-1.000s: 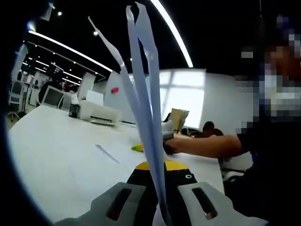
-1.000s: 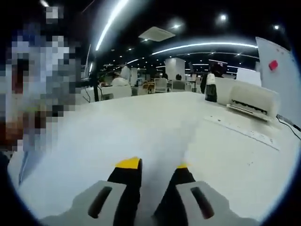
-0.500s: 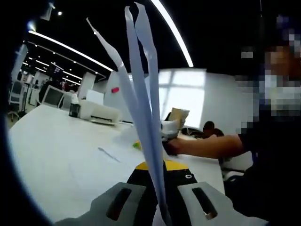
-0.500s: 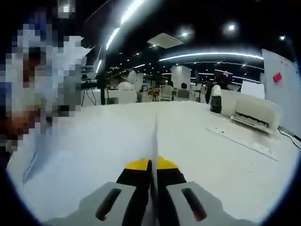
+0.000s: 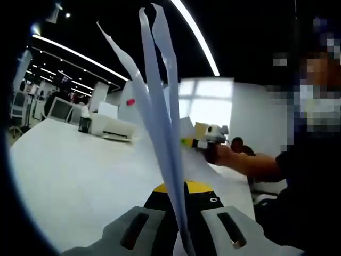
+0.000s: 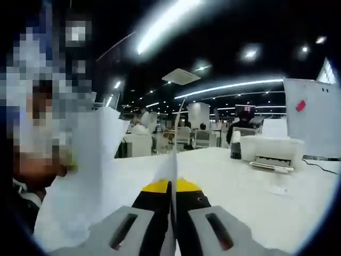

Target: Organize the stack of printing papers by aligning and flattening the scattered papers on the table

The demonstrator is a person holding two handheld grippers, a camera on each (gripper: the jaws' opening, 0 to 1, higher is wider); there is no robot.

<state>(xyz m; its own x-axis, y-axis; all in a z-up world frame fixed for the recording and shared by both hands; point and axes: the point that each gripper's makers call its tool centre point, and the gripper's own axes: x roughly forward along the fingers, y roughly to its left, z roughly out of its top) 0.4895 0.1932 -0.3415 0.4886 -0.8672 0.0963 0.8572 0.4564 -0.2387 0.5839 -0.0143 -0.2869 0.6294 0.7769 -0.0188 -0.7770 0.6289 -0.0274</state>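
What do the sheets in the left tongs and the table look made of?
Sheets: thin matte paper by the look; they stand edge-on and splay and bend at the top. Table: smooth white top, probably laminate, with a soft sheen.

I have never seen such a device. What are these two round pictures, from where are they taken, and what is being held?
A person holds one pair of tongs in each hand, and a small camera rides on each. The left gripper view looks along the left tongs, shut on several sheets of paper standing upward. There the right tongs come in from the right, in the person's hand. The right gripper view looks along the right tongs, shut on a thin sheet seen edge-on. Below is a white table with a white printer on it.
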